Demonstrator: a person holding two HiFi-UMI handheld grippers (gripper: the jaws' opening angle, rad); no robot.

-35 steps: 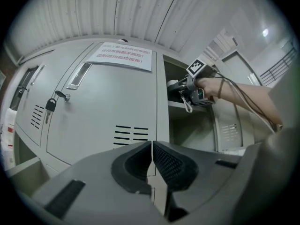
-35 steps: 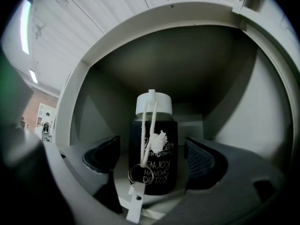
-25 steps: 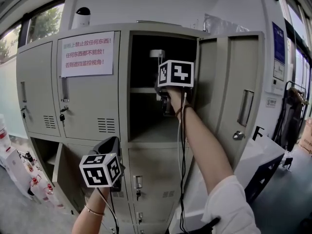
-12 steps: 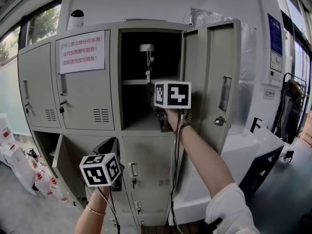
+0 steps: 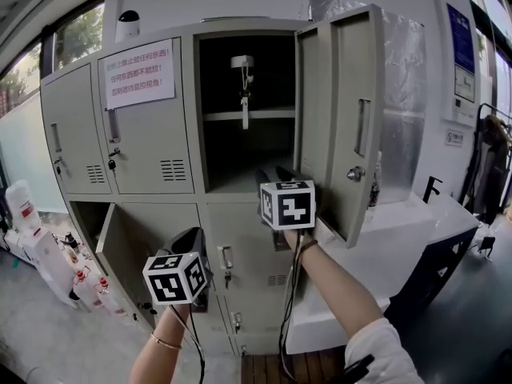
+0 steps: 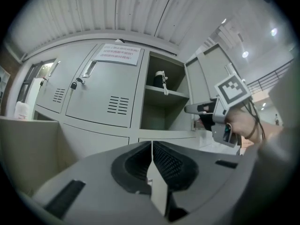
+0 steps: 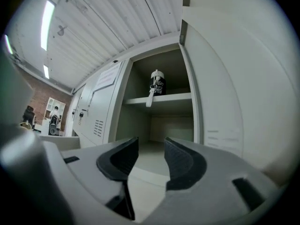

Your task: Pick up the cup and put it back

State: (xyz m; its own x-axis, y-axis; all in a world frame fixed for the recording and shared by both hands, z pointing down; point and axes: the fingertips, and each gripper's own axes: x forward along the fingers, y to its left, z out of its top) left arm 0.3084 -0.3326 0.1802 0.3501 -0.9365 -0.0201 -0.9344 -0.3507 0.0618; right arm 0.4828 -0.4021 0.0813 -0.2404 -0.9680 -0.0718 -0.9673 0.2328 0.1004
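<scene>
**Cup** [image 5: 242, 69]: dark body, white lid, upright on upper shelf [image 5: 260, 115] of open locker compartment. White strap hangs down past shelf edge. Not held, well apart from both grippers.

**Locker cabinet** [image 5: 152, 162]: grey metal. Compartment door [image 5: 344, 118] swung open to the right. Paper notice [image 5: 138, 74] on neighbouring door.

**Right gripper** [image 5: 274, 176]: level, pointing into compartment at its lower lip, below shelf and cup. Jaws part open, narrow gap, nothing between. They have just been closing.

**Left gripper** [image 5: 186, 238]: lower and to the left, in front of lower doors. Jaws together, pads meeting, empty.

**Misc.:** white containers [image 5: 36, 242] on floor at far left.
</scene>
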